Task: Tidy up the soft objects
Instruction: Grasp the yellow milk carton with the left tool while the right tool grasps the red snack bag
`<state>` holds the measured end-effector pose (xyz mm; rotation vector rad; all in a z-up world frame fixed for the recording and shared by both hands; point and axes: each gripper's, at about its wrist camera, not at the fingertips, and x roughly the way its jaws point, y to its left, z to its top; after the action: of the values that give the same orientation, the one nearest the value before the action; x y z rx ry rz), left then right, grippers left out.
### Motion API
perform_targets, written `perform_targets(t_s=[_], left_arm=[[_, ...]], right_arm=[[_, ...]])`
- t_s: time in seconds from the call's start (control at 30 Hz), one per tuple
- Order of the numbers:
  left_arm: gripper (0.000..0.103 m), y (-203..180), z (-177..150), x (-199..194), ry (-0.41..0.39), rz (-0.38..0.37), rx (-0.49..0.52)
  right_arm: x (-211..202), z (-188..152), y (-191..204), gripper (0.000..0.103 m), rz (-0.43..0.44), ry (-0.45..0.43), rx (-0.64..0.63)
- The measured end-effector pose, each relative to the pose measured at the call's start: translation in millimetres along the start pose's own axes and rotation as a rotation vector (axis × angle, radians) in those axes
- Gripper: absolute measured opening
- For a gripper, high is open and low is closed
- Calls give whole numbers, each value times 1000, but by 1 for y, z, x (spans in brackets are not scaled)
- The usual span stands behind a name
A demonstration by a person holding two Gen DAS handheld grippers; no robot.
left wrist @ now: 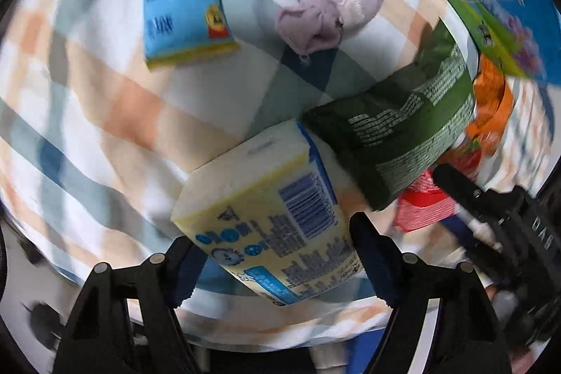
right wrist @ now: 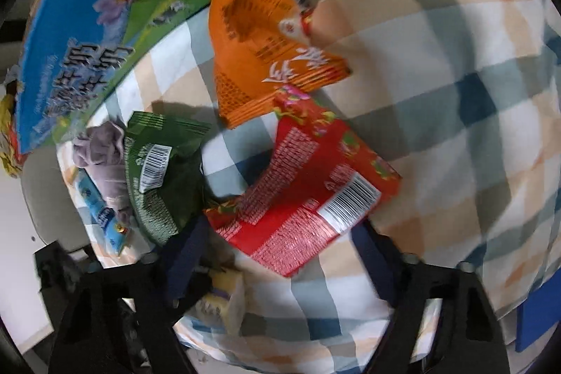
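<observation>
My left hand-held gripper (left wrist: pixel 271 263) stands wide open, astride the tissue pack (left wrist: pixel 266 216), gripping nothing; its long axis runs toward 11 o'clock. My right hand-held gripper (right wrist: pixel 280 255) gapes empty behind the red packet (right wrist: pixel 305 195).

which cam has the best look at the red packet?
Right wrist. The red packet lies in full view between the open jaws of the right gripper, barcode and print visible. Left wrist catches only a blurred red sliver behind the green packet.
</observation>
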<state>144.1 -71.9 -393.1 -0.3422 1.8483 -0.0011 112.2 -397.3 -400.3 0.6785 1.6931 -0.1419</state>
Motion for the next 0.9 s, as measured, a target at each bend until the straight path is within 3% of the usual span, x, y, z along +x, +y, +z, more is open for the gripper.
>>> perform_targets(t_s=[0.17, 0.33, 0.43, 0.53, 0.63, 0.7, 0.73, 0.77, 0.8, 0.9], left_arm=[[77, -19, -7, 0, -45, 135, 173], [77, -55, -19, 18, -72, 278, 379], [77, -81, -23, 36, -82, 341, 428], [77, -87, -19, 53, -61, 323, 388], [77, -81, -15, 68, -39, 268, 319], [65, -84, -18, 68, -51, 257, 325], [65, -87, -20, 65, -54, 260, 335], [64, -89, -22, 62, -59, 263, 346], [64, -93, -24, 58, -72, 262, 369], [63, -105, -40, 48, -80, 264, 429]], right_arm=[[12, 0, 0, 63, 0, 73, -51], [23, -18, 1, 62, -157, 195, -263], [29, -33, 3, 61, -268, 206, -391], [32, -38, 7, 62, -289, 162, -422], [37, -37, 1, 67, -257, 135, -345], [42, -37, -7, 67, -220, 134, -276], [46, -36, -12, 67, -192, 137, -229], [49, -34, -17, 66, -176, 146, -207], [52, -35, -19, 58, -167, 156, -204], [44, -43, -32, 52, -217, 158, -299]])
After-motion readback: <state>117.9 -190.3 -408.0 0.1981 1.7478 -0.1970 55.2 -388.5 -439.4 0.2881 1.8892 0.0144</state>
